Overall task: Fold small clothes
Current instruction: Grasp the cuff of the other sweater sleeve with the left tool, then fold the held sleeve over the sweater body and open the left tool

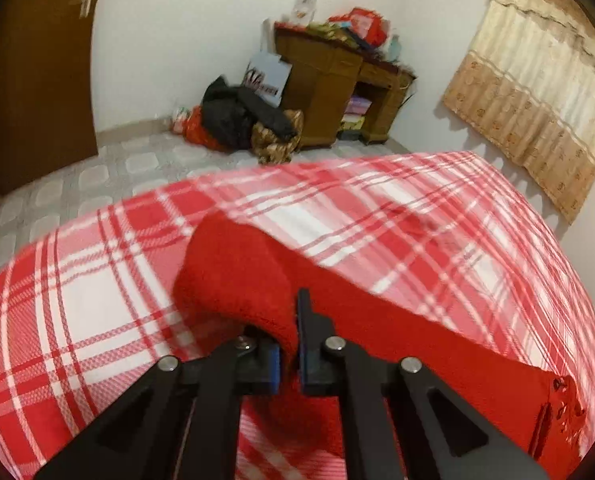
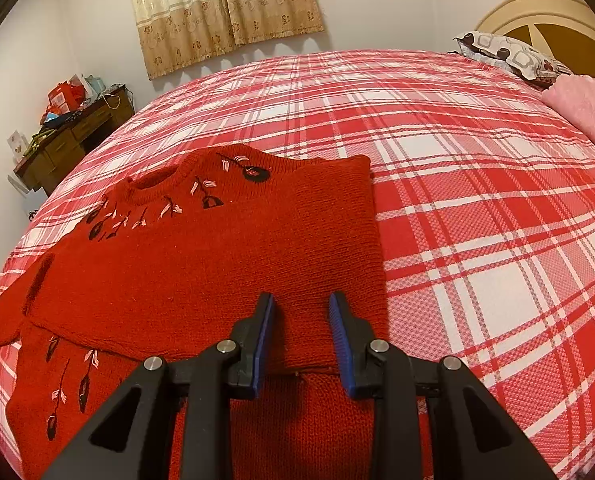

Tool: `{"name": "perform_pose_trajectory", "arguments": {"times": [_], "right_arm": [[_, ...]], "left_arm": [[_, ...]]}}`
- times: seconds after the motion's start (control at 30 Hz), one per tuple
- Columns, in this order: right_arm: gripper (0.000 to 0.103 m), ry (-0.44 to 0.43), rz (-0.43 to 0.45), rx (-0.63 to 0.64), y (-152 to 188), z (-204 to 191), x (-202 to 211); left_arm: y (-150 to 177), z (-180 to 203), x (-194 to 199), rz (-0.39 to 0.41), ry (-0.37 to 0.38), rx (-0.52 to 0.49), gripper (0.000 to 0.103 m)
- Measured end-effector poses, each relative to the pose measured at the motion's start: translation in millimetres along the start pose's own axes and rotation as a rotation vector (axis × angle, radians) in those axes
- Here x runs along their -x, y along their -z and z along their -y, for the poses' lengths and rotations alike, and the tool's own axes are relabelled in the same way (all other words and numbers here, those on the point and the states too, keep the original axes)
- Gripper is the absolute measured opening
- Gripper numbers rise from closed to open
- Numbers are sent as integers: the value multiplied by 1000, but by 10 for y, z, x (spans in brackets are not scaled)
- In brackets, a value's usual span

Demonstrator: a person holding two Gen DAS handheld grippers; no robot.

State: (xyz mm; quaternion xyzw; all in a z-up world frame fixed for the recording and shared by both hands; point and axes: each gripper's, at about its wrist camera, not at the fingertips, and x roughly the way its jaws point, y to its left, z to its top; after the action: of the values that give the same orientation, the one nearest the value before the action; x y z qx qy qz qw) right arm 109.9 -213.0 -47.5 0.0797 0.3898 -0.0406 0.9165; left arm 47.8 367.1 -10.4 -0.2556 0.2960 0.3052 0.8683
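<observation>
Pinched in the left tool (image 1: 291,344), the red sweater's (image 2: 201,264) sleeve (image 1: 233,276) awaits folding; right tool (image 2: 301,340) hovers spread; right side already folded.

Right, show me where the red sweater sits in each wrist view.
Left wrist: red sweater lower centre, a sleeve pinched in the left gripper.
Right wrist: it fills centre-left, neckline upper left.
Shared landmark: wooden desk at the wall.
</observation>
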Motion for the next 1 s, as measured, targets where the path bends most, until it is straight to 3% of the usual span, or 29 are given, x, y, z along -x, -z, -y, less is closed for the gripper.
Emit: {"name": "perform_pose_trajectory", "arguments": {"times": [0.17,0.27,0.4,0.53,0.7,0.8,1.0], "right_arm": [[30,0,0,0,0,1,1],[30,-1,0,0,1,2,1],[30,-4,1,-3,0,3,1],[30,-15,3,-12,-1,-1,0],[30,-36,6,-29,2,22,0],[35,-50,7,-34,4,34,6],[45,-48,5,-3,8,-28,2]], "left_arm": [[24,549,304,60,101,-97,6],[144,1052,517,91,184,-205,6],[476,1796,826,96,351,-349,6],[896,2369,1018,68,472,-463,6],[1566,2922,1072,6,536,-607,6],[1840,3066,1014,-45,536,-655,6],[2021,3054,815,-140,515,-666,7]]}}
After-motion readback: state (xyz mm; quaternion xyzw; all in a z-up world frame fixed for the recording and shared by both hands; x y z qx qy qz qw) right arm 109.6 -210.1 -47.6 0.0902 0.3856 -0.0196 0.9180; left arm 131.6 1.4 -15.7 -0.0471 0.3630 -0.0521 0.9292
